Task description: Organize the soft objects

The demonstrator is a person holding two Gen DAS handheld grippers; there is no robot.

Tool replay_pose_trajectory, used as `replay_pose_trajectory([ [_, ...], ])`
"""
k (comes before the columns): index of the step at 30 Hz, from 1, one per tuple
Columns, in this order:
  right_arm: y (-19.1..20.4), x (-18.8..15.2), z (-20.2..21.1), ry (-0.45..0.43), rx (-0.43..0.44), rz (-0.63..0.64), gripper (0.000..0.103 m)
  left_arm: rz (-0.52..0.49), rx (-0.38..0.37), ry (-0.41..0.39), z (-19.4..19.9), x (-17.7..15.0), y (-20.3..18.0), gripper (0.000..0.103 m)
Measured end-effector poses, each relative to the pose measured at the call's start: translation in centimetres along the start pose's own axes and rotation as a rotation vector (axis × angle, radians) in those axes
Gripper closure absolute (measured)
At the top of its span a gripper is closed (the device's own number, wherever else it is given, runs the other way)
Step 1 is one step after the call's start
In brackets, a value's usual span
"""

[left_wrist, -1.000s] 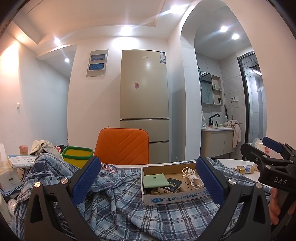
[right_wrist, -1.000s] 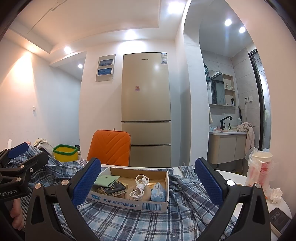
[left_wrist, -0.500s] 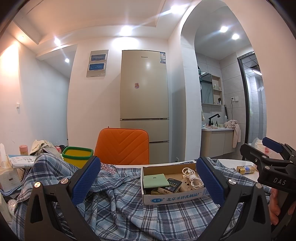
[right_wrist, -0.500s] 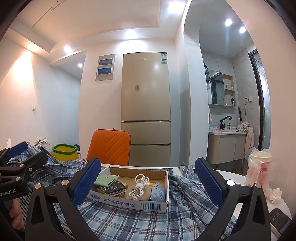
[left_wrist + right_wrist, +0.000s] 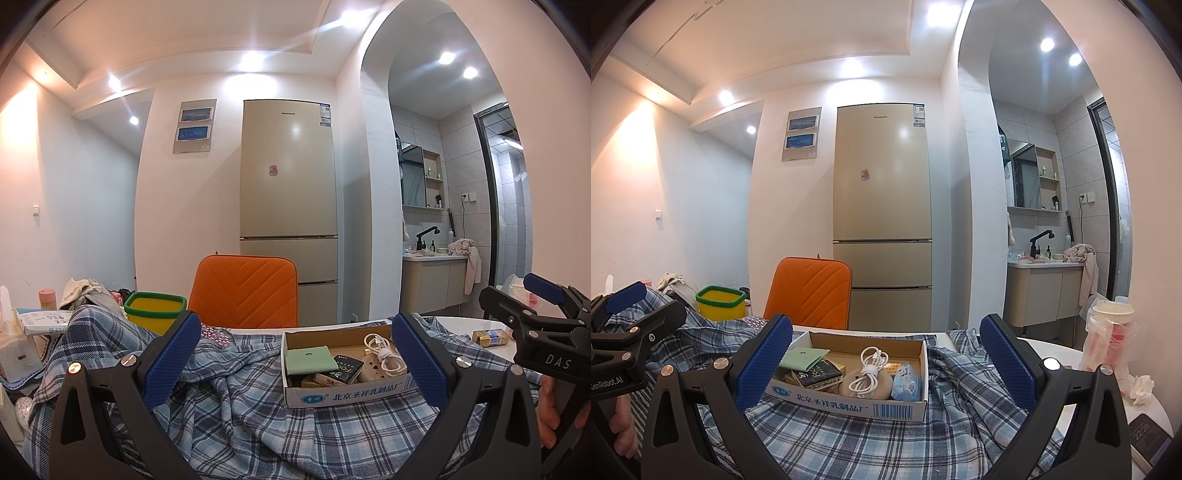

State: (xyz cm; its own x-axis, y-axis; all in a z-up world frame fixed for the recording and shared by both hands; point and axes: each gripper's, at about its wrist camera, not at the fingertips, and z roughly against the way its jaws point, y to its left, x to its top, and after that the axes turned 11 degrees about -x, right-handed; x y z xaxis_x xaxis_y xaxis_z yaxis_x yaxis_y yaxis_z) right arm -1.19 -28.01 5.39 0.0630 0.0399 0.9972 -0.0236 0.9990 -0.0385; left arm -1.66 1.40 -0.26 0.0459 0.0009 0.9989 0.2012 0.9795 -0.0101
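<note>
left wrist view: left gripper (image 5: 295,354) spread wide, holding nothing, above the crumpled plaid shirt (image 5: 236,413) on the table; cardboard box (image 5: 343,395) sits on the shirt. right wrist view: right gripper (image 5: 886,354) likewise released, box (image 5: 849,402) between its fingers, white cable (image 5: 870,373) inside.

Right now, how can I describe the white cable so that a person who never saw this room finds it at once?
Find the plaid shirt spread on the table, then the open cardboard box that sits on it. Inside the box, the white cable lies coiled in a bundle on a round beige object, left of a small blue tissue packet. It is the only looped cord there.
</note>
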Motion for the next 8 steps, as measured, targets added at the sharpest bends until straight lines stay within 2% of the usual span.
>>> replay_pose_trajectory([
  [8,-0.06,-0.02,-0.07,0.000,0.000,0.001,0.000,0.000,0.000,0.000,0.00,-0.02,0.01,0.000],
])
